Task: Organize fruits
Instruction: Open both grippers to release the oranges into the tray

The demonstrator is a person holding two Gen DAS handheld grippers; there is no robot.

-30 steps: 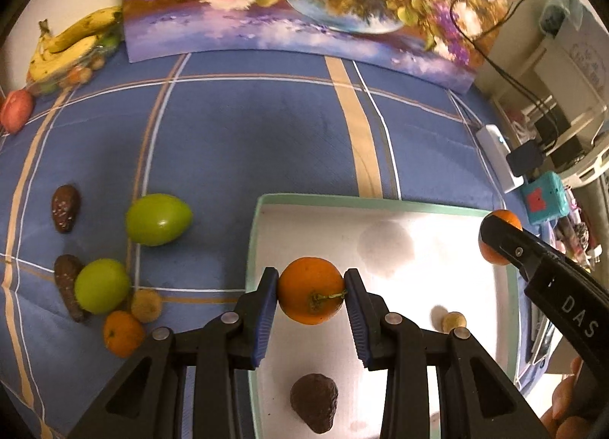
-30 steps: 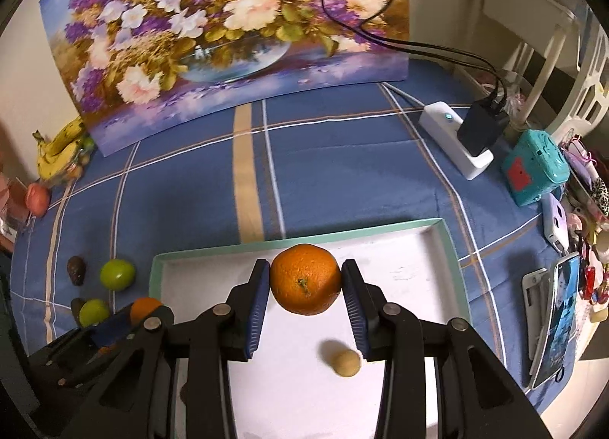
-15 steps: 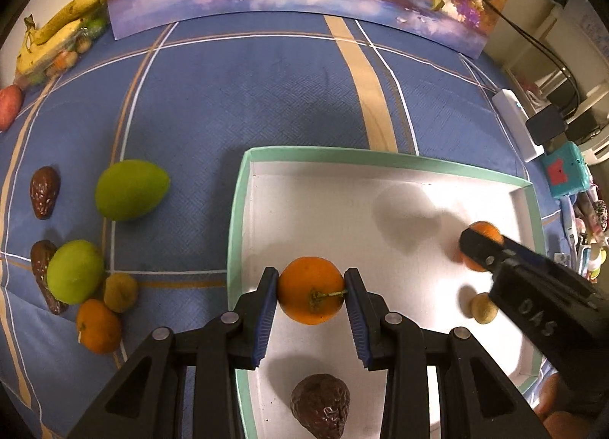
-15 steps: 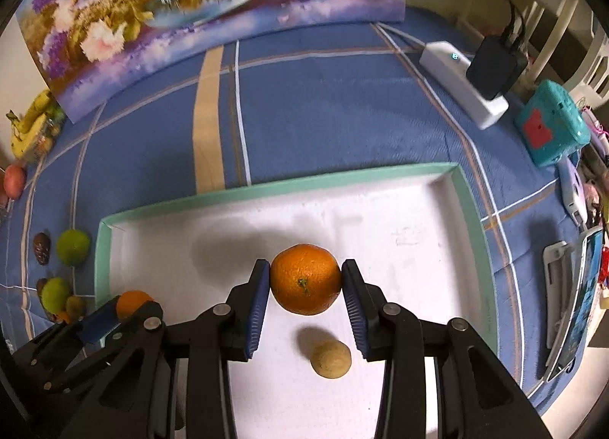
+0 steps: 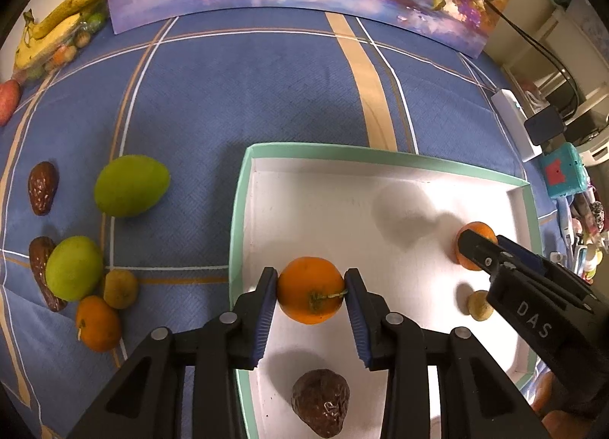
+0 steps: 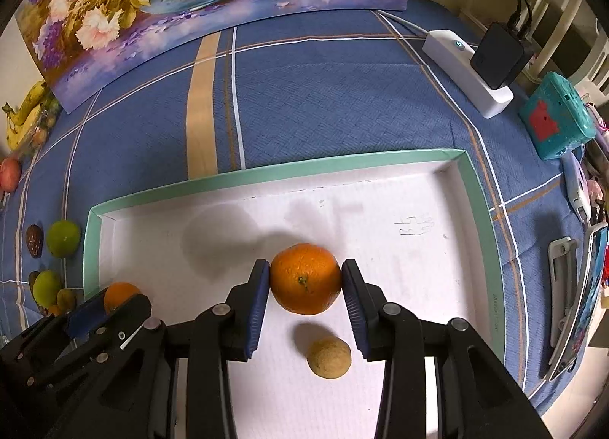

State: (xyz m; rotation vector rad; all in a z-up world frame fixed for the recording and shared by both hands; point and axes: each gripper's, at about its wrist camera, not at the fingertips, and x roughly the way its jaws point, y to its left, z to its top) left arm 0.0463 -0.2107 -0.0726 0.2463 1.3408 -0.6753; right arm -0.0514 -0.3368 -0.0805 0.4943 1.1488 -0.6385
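We hold an orange (image 5: 310, 290) in the left gripper (image 5: 310, 296), its jaws opening, and a second orange (image 6: 305, 278) clamped in the right gripper (image 6: 305, 288), both low inside the white tray (image 5: 238, 218). Two small fruits already lie in the tray; mangoes (image 5: 130, 185) and several others remain on the blue counter (image 5: 247, 96) at left.

Right gripper (image 6: 305, 279) clasps an orange (image 6: 305, 278) over the tray (image 6: 480, 210)

A flower painting (image 6: 182, 1) is leaning at the back of a blue checked cloth (image 6: 323, 96). A white power strip (image 6: 464, 70) and teal box (image 6: 557, 123) are sitting right.
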